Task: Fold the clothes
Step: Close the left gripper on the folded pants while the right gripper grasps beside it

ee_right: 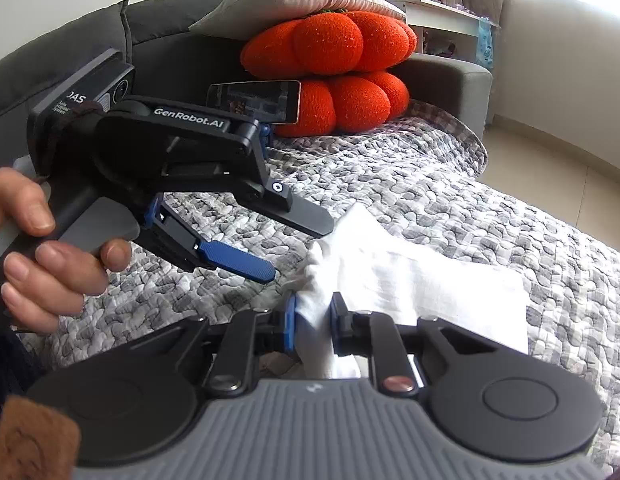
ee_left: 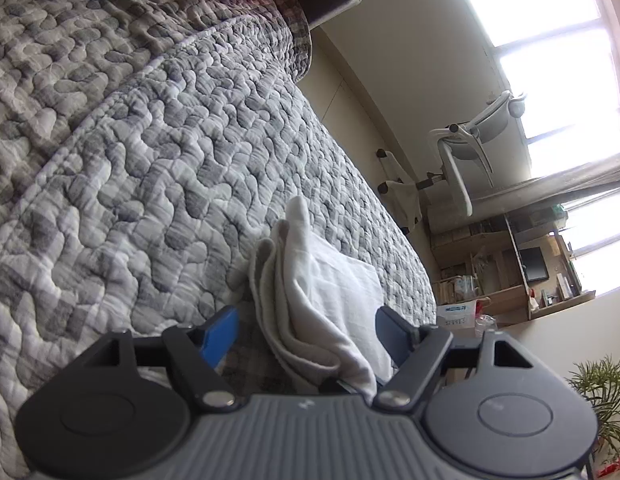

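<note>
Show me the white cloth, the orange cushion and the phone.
White cloth (ee_right: 422, 276): right wrist view, on its flat middle.
Orange cushion (ee_right: 330, 44): right wrist view, on an upper lobe.
Phone (ee_right: 254, 100): right wrist view, on its screen.

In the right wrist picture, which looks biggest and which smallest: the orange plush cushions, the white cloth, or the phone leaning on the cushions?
As they look in that view:
1. White cloth and orange plush cushions: about alike. The cloth lies nearer the camera, so I won't rank them.
2. Phone: clearly smallest.
</note>
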Demonstrator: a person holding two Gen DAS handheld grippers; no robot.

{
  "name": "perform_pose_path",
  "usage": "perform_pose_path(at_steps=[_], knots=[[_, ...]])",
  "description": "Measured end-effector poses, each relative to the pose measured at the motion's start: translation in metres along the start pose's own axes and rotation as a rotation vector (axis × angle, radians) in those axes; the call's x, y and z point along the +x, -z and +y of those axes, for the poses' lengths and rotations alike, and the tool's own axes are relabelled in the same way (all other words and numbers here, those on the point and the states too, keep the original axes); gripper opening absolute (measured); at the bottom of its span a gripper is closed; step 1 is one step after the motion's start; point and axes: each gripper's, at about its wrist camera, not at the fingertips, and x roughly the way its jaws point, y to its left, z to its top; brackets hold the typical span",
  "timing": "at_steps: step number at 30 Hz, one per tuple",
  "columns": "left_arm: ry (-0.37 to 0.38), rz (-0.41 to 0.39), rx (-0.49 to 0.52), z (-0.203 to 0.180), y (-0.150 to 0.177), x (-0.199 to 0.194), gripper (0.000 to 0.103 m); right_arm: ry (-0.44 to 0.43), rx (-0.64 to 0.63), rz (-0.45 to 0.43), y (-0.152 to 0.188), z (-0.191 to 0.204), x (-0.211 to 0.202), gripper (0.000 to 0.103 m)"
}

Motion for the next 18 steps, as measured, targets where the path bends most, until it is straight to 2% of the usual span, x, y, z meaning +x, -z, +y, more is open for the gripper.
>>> perform_pose_path(at_steps=[8,18], knots=[[0.024,0.055,-0.04,-0.001,0.014,0.019,0.081,-0.004,-0.003,-0.005,0.0,0.002,-0.001,0.019],[-0.01,0.04,0.01,-0.01,0.015,0.032,0.081,0.001,-0.072,-0.012,0.003,0.012,-0.002,0.019]])
